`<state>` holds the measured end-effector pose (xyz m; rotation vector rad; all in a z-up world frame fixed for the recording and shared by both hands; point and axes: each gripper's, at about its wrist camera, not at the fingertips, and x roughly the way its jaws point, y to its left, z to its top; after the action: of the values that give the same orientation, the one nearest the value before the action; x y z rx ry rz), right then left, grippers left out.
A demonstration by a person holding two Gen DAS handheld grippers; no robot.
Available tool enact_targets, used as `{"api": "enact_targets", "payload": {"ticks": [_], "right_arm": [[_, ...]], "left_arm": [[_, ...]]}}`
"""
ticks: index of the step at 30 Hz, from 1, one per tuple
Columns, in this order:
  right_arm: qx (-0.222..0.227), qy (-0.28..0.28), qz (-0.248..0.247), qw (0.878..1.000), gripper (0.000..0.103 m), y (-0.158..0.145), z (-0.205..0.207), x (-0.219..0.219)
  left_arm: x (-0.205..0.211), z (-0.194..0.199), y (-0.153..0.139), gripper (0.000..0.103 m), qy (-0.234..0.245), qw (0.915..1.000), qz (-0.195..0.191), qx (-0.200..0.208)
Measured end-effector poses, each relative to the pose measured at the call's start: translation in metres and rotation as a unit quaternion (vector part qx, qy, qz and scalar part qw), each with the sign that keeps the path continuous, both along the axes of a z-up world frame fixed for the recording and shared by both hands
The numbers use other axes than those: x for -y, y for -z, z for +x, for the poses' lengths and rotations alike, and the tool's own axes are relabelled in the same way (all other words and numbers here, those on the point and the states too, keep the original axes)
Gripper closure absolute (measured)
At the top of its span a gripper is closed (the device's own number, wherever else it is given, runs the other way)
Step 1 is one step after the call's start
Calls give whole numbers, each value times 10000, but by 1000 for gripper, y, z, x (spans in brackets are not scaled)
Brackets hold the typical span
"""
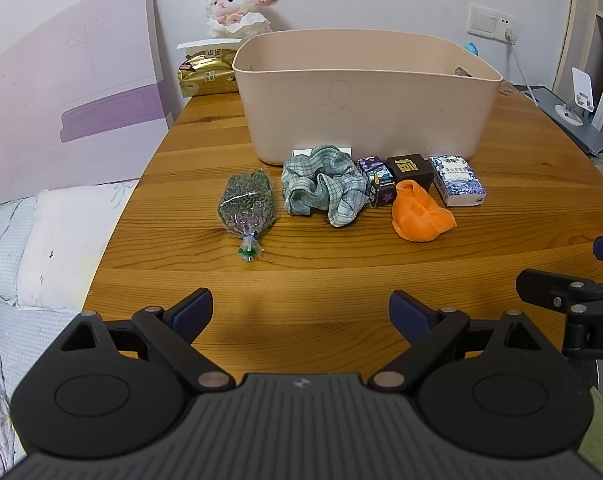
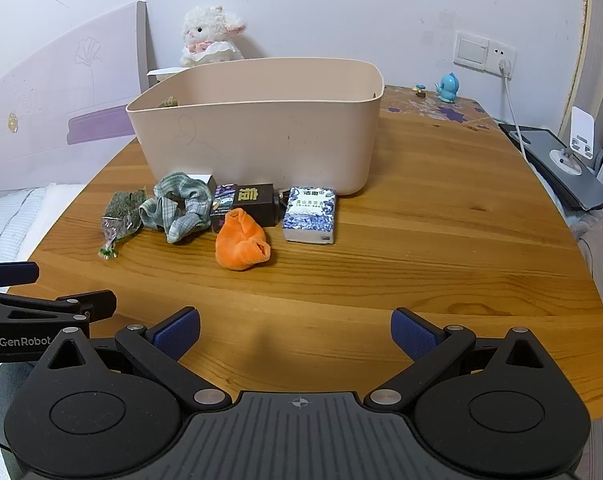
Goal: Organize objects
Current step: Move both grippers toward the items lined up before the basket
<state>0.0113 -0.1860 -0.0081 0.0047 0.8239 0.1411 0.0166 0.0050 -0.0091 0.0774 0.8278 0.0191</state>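
Table: wooden table (image 1: 341, 272) of glossy, knotty planks, set against a white wall.
Bin: beige plastic bin (image 1: 365, 92), smooth, rounded corners, open top, long axis across the table, at the far middle.
Row: all on the wood just before the bin's near wall.
Packet: crinkly clear packet of green bits (image 1: 247, 204), long axis running away from the grippers, twisted end nearest; leftmost.
Cloth: soft checked green cloth (image 1: 325, 188), crumpled, right of the packet.
Boxes: small purple carton (image 2: 222, 204) and dark box (image 2: 257, 202), side by side.
Plush: fuzzy orange lump (image 2: 242, 240), touching both boxes.
Tissues: blue-and-white tissue pack (image 2: 310, 215), rectangular, rightmost.
Left gripper (image 1: 300, 312): fingers spread wide, holding nothing, over the near edge.
Right gripper (image 2: 295, 330): likewise spread and bare.
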Motion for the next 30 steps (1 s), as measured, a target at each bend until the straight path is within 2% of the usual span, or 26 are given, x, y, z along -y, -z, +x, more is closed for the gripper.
{"api": "enact_targets", "payload": {"ticks": [30], "right_arm": [[-47, -11, 41, 10000, 0, 4, 15, -3]], "left_arm": [[-6, 10, 1, 8, 6, 10000, -32, -34]]}}
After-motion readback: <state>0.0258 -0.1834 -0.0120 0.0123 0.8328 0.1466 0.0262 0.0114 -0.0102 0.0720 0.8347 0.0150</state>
